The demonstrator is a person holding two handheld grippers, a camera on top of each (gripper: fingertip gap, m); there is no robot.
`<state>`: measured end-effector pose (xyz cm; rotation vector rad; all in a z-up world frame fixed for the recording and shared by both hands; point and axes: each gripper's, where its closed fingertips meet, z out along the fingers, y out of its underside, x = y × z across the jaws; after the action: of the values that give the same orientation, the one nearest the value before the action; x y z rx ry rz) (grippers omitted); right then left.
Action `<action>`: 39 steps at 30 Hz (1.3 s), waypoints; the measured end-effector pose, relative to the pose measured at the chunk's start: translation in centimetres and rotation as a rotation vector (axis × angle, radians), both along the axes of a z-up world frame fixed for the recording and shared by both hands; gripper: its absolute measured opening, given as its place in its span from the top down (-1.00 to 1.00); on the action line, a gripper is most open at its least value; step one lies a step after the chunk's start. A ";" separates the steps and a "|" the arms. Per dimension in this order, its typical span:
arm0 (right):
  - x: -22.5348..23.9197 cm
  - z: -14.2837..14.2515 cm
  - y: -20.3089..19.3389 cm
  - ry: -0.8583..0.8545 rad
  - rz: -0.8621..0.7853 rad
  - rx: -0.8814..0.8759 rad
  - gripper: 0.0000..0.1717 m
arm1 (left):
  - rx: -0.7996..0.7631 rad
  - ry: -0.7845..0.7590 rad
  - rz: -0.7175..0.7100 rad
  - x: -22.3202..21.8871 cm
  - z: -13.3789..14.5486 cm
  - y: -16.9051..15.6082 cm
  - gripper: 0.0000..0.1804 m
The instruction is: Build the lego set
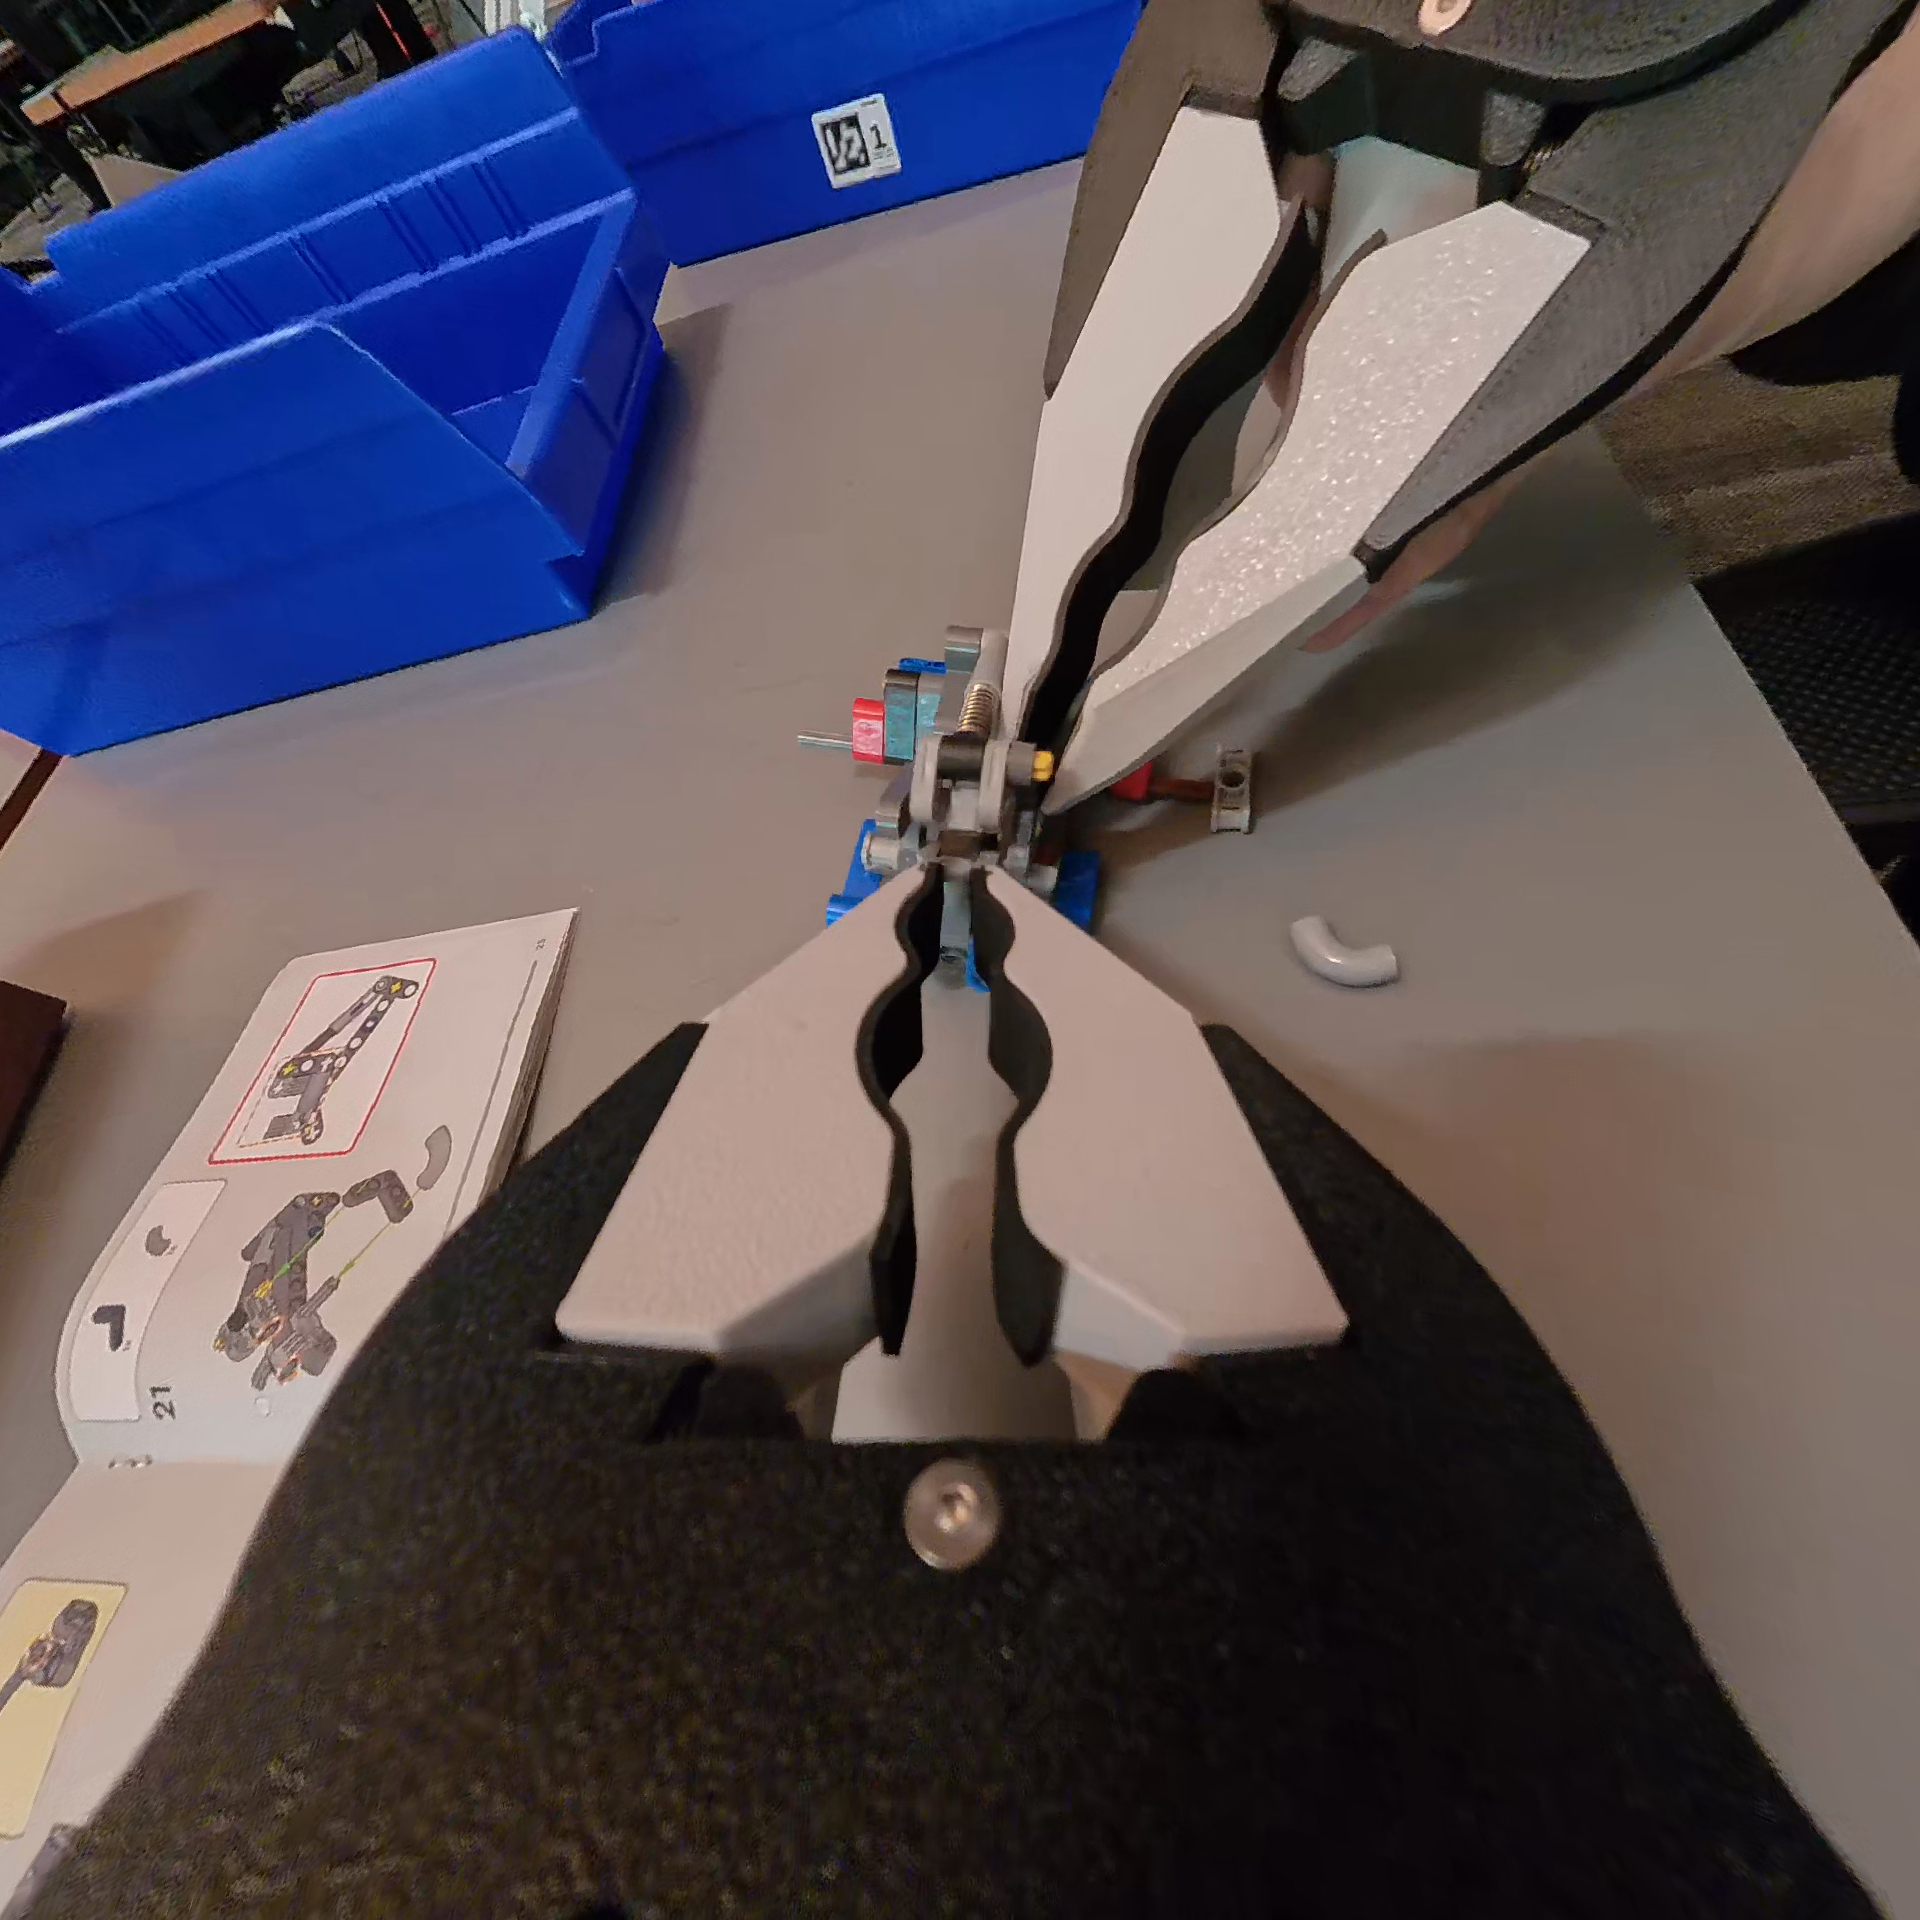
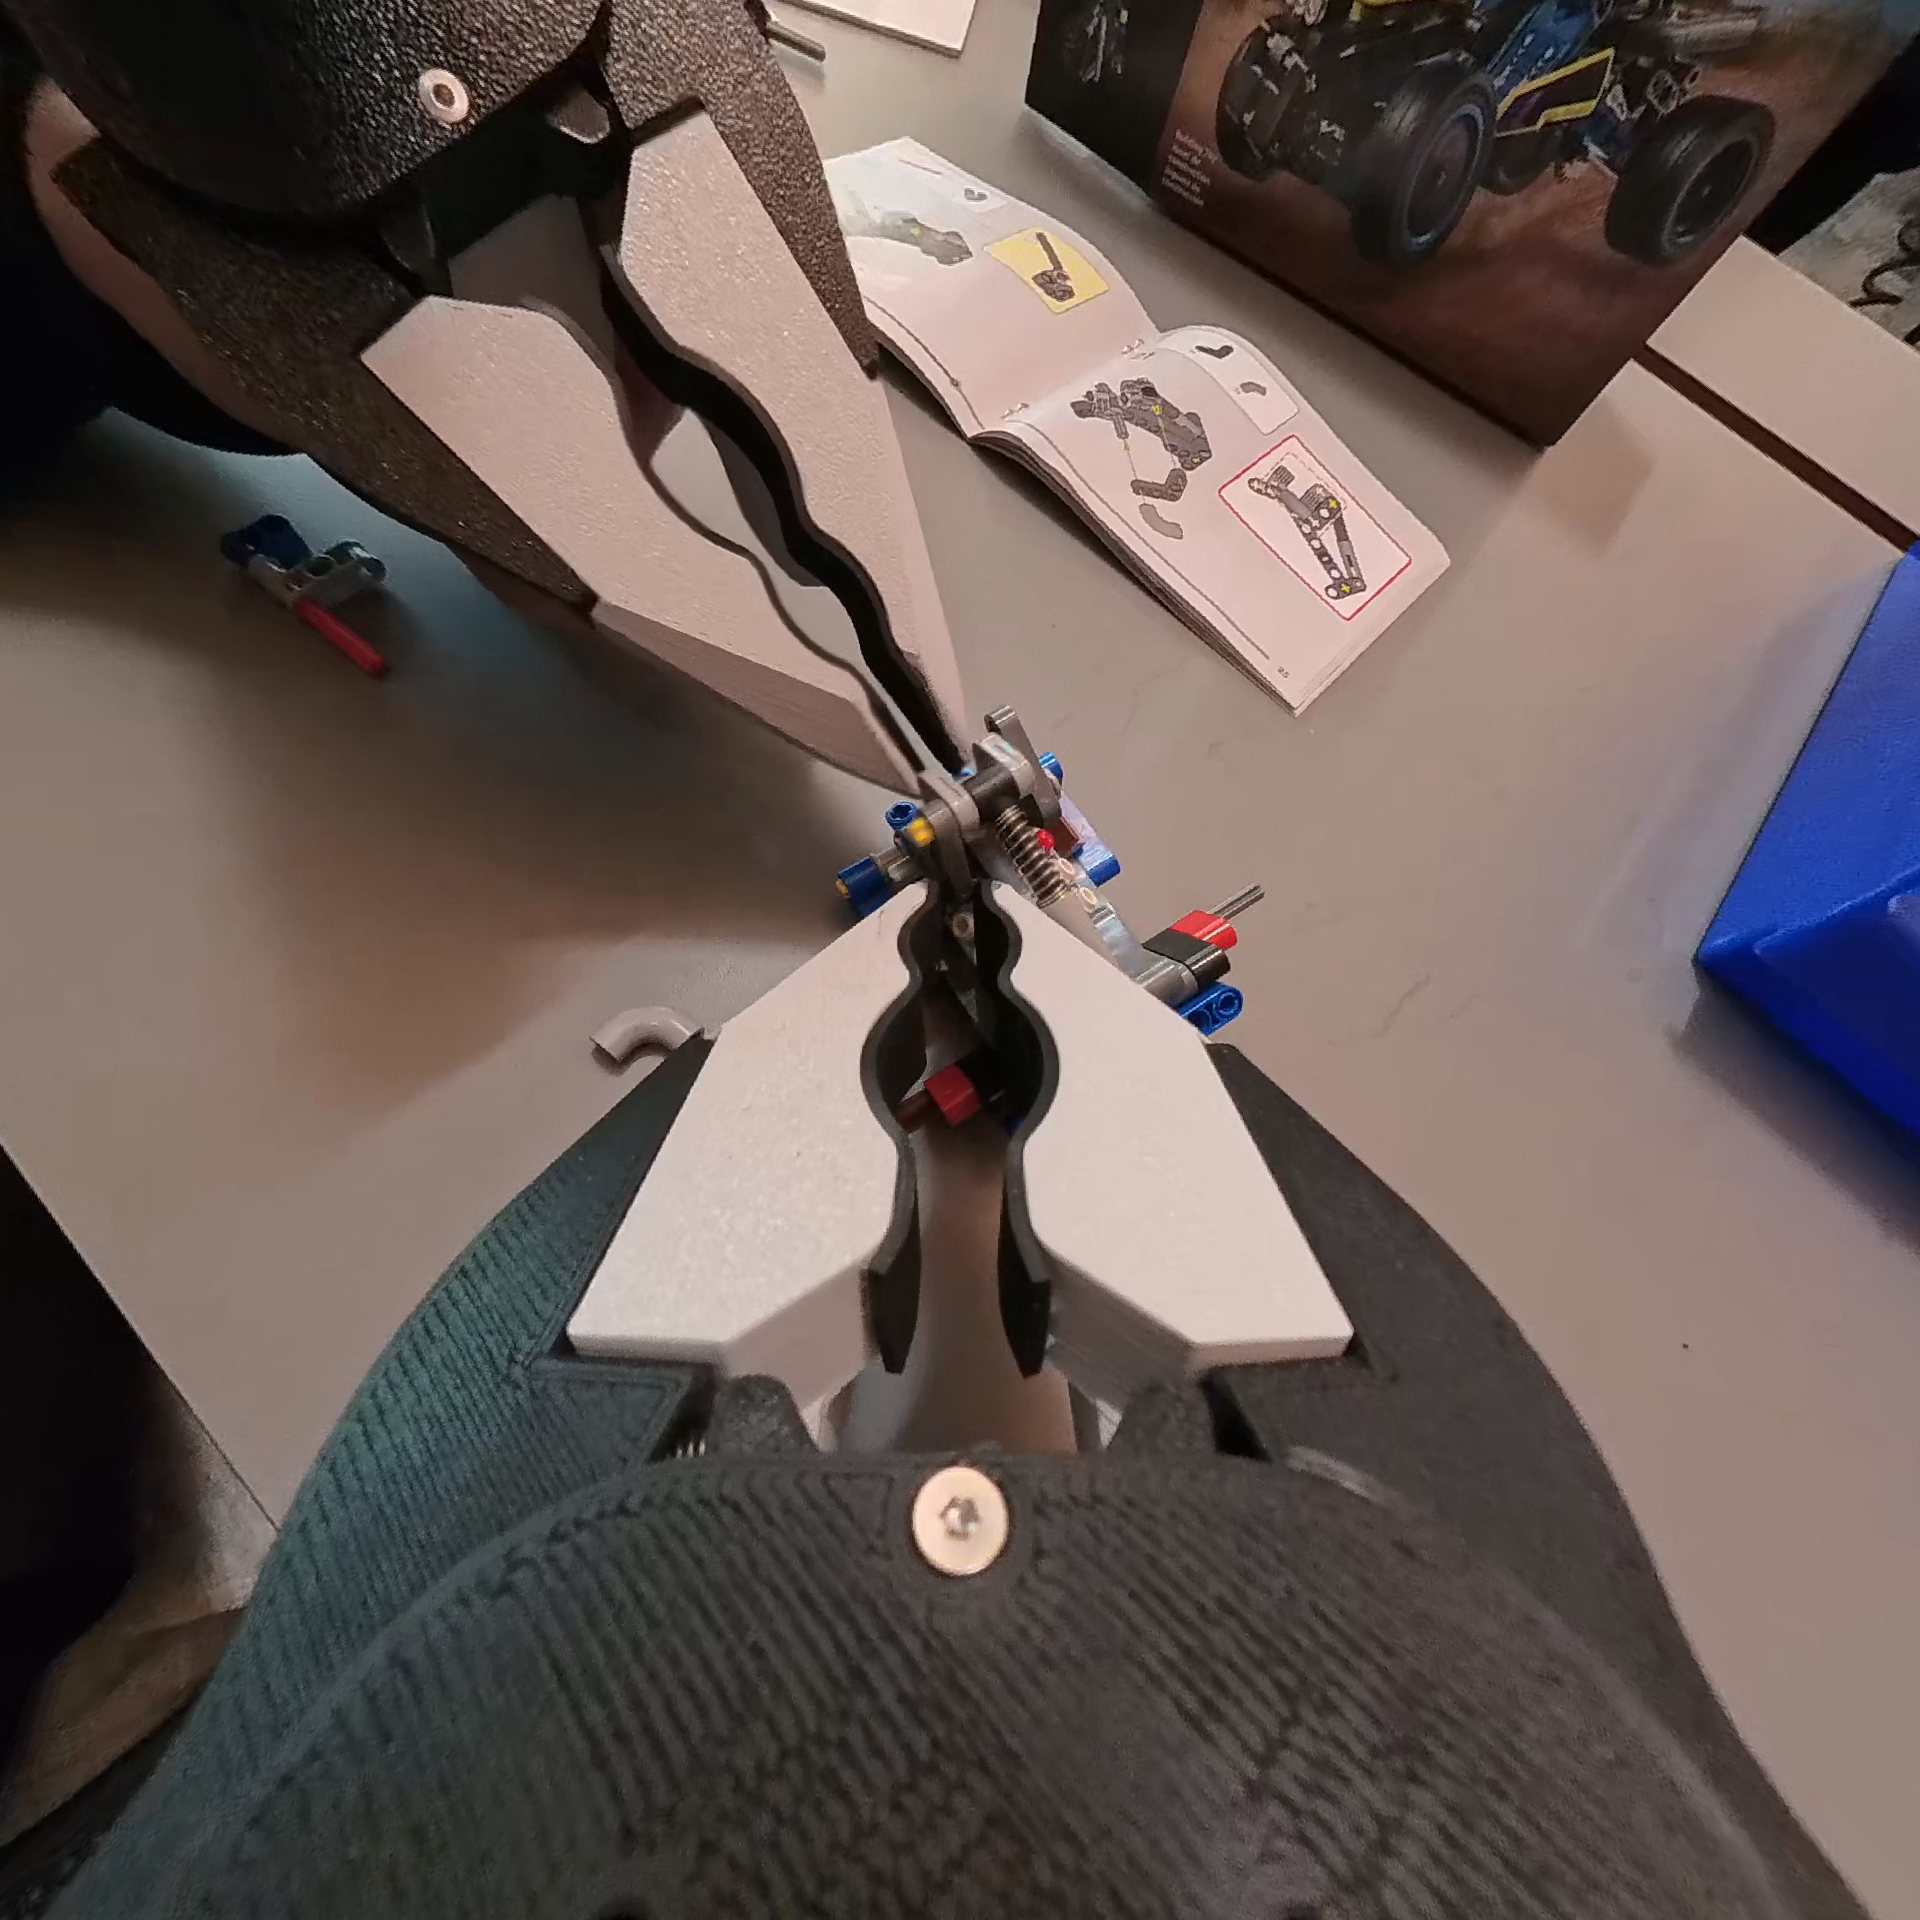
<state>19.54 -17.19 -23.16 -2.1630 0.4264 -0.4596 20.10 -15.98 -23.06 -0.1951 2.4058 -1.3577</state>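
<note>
My left jaws (image 1: 954, 883) are closed on the near end of a small brick-built assembly (image 1: 961, 779), pinching a thin grey piece that sticks out of it toward me. My right jaws (image 2: 961, 894) come in from the opposite side and are closed on the same assembly (image 2: 987, 821), just beside its coil spring (image 2: 1029, 842) and a grey beam. The assembly sits low over the grey surface (image 1: 675, 623), directly between both sets of tips, its blue base underneath. A loose curved grey piece (image 1: 1345, 951) lies to the right; an open instruction booklet (image 1: 343, 1122) lies to the left, with blue bins (image 1: 312, 436) beyond.
</note>
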 end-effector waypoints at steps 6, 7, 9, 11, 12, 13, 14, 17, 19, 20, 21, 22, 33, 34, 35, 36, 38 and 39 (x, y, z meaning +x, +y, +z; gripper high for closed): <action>-0.2 0.1 0.1 0.023 0.023 0.034 0.98 | -0.031 0.010 -0.099 -1.9 1.0 -0.4 0.96; -0.2 0.2 0.1 0.030 0.030 0.044 0.98 | -0.022 0.018 -0.100 -1.9 0.7 -0.4 0.95; -0.3 0.2 0.2 0.040 0.048 0.054 0.98 | 0.002 0.002 -0.084 -1.6 0.1 -0.6 0.93; -0.4 0.2 0.2 0.045 0.064 0.061 0.98 | 0.024 -0.005 -0.089 -1.7 -0.3 -0.8 0.92; -0.4 0.1 0.2 0.045 0.067 0.061 0.98 | 0.036 -0.013 -0.084 -1.6 -0.5 -0.9 0.94; -0.5 0.1 0.2 0.047 0.074 0.065 0.98 | 0.046 -0.024 -0.073 -1.4 -0.5 -0.9 1.00; -0.5 0.1 0.2 0.046 0.079 0.070 0.98 | 0.048 -0.030 -0.067 -1.3 -0.5 -0.9 1.00; -0.9 0.1 0.4 0.029 0.129 0.084 0.85 | 0.043 -0.026 -0.070 -1.1 -0.5 -0.9 1.00; -0.9 0.0 0.4 0.023 0.150 0.090 0.84 | 0.032 -0.009 -0.088 -1.2 -0.5 -0.8 1.00; -0.9 0.0 0.5 0.021 0.155 0.097 0.85 | 0.028 -0.001 -0.097 -1.3 -0.5 -0.8 1.00; -0.7 0.0 0.4 0.020 0.148 0.103 0.92 | 0.025 0.006 -0.108 -1.3 -0.5 -0.8 1.00; -0.6 0.0 0.3 0.023 0.144 0.110 0.97 | 0.021 0.010 -0.115 -1.4 -0.5 -0.9 1.00; -0.8 0.0 0.6 0.054 0.175 0.133 0.98 | -0.003 0.043 -0.141 -1.8 -0.1 -0.4 0.99; -0.9 -0.2 0.4 0.058 0.177 0.119 0.98 | -0.002 0.030 -0.126 -1.6 0.1 0.0 0.96; -0.9 -0.1 0.4 0.063 0.182 0.126 0.98 | 0.005 0.005 -0.110 -1.4 0.3 0.5 0.94; -0.9 -0.1 0.3 0.068 0.183 0.128 0.98 | 0.011 -0.021 -0.089 -1.0 0.5 1.0 0.91; -0.9 -0.1 0.3 0.077 0.188 0.134 0.98 | -0.003 -0.038 -0.042 -0.3 1.0 1.3 0.84; -0.9 -0.1 0.3 0.077 0.193 0.133 0.98 | -0.017 -0.027 -0.027 -0.1 1.0 1.1 0.81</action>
<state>18.61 -16.85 -23.27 -2.0723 0.2783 -0.2345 19.98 -14.85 -22.02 -0.1479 2.3840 -1.3838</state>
